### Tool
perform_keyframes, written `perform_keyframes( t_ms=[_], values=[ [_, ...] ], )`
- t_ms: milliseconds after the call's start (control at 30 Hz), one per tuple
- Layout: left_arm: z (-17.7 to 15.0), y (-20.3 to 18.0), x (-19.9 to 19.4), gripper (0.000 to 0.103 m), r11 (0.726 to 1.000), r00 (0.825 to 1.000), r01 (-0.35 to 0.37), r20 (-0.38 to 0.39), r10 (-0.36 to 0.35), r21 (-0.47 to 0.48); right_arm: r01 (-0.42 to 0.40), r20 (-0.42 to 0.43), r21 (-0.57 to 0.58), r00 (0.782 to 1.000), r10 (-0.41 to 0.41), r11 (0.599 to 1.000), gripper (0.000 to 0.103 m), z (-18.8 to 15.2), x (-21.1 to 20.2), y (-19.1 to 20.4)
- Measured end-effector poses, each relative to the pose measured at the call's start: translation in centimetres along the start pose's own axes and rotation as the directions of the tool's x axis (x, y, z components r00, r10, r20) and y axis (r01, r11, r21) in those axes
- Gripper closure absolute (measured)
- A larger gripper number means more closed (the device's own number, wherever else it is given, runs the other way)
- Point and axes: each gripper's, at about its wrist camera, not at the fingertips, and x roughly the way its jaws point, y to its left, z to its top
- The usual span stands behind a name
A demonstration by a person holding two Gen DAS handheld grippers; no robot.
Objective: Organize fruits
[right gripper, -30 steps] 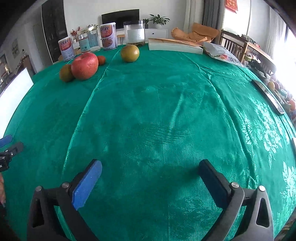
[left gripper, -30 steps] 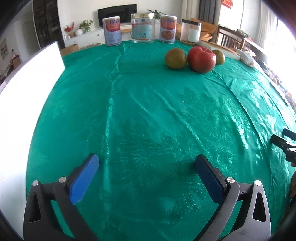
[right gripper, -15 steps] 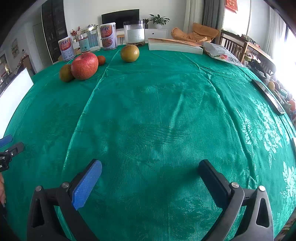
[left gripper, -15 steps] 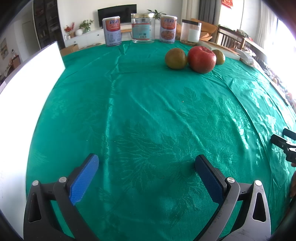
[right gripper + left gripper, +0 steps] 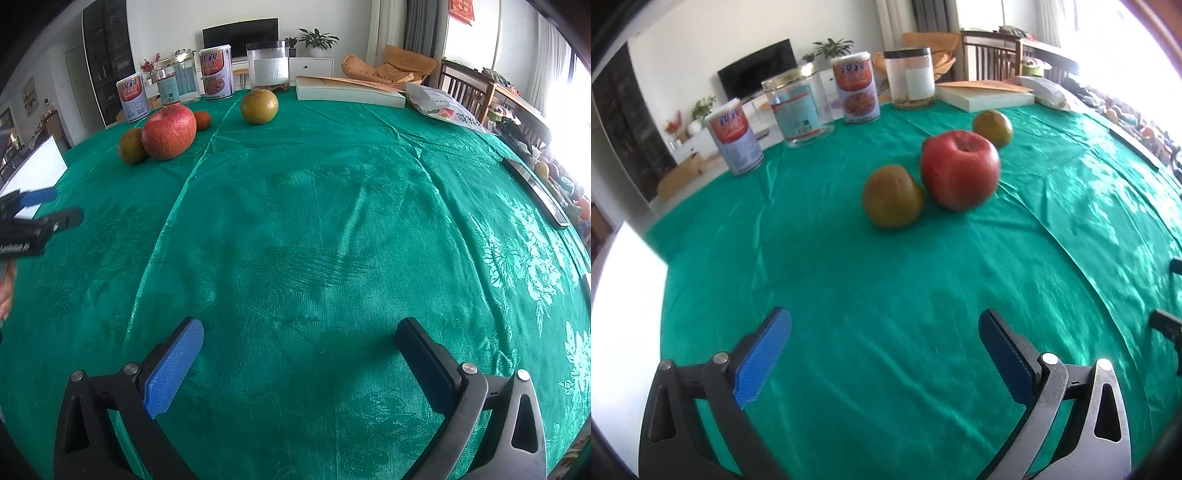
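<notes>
The left gripper (image 5: 884, 332), jaws spread and empty, points at the round red apple (image 5: 959, 174) touching a brownish-green fruit (image 5: 892, 196) ahead. The right gripper (image 5: 299, 345), likewise spread, hovers over green satin tablecloth (image 5: 332, 221), well apart from them.

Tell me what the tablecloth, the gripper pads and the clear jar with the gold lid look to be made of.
Tablecloth: woven fabric with a satin sheen, judging by the glossy floral damask pattern and creases.
Gripper pads: probably blue rubber or plastic, matte, with a fine ribbed texture.
Jar: clear glass or plastic, hard to tell which; you can see through it, and the lid looks like gold-toned metal.
</notes>
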Motion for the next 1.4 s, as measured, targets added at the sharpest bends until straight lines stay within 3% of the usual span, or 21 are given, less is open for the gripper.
perform_keyframes(
  t_ms=[200, 433, 500, 633, 667, 800, 967, 1167, 1333, 1400],
  values=[
    [4.1, 0.5, 4.2, 0.002, 0.996, 0.996, 0.083, 0.014, -0.084, 0.039, 0.000, 0.000, 0.000, 1.000, 0.000, 1.000, 0.000, 0.0, 0.0, 0.0],
    [5.3, 0.4, 6.0, 0.005, 0.987, 0.989, 0.139, 0.043, -0.143, 0.076, 0.000, 0.000, 0.000, 1.000, 0.000, 1.000, 0.000, 0.0, 0.0, 0.0],
    [5.3, 0.3, 6.1, 0.024, 0.983, 0.985, 0.167, 0.040, -0.171, 0.081, 0.000, 0.000, 0.000, 1.000, 0.000, 1.000, 0.000, 0.0, 0.0, 0.0],
    [5.3, 0.2, 5.6, 0.039, 0.979, 0.980, 0.180, 0.064, -0.187, 0.095, -0.001, 0.000, 0.000, 1.000, 0.001, 1.000, 0.000, 0.0, 0.0, 0.0],
    [5.3, 0.3, 5.4, 0.048, 0.980, 0.980, 0.175, 0.076, -0.182, 0.090, -0.001, 0.000, 0.000, 1.000, 0.001, 1.000, 0.000, 0.0, 0.0, 0.0],
    [4.6, 1.0, 4.3, 0.051, 0.979, 0.976, 0.199, 0.080, -0.202, 0.045, -0.001, -0.001, 0.000, 1.000, 0.001, 1.000, 0.000, 0.0, 0.0, 0.0],
    [0.9, 1.5, -0.1, 0.051, 0.979, 0.981, 0.192, 0.026, -0.191, -0.074, -0.001, -0.001, 0.000, 1.000, 0.001, 1.000, 0.000, 0.0, 0.0, 0.0],
    [-7.2, 2.0, -6.6, 0.051, 0.937, 0.973, 0.194, -0.065, -0.222, -0.291, -0.001, -0.001, 0.000, 1.000, 0.001, 1.000, 0.000, 0.0, 0.0, 0.1],
    [-12.7, 1.7, -9.3, 0.051, 0.927, 0.979, 0.170, -0.050, -0.197, -0.334, -0.001, -0.001, 0.000, 1.000, 0.001, 1.000, 0.000, 0.0, 0.0, 0.1],
    [-13.6, 1.8, -9.9, 0.047, 0.925, 0.983, 0.170, -0.005, -0.183, -0.339, -0.001, -0.001, 0.000, 1.000, 0.001, 1.000, 0.000, 0.0, 0.0, 0.1]
  ],
)
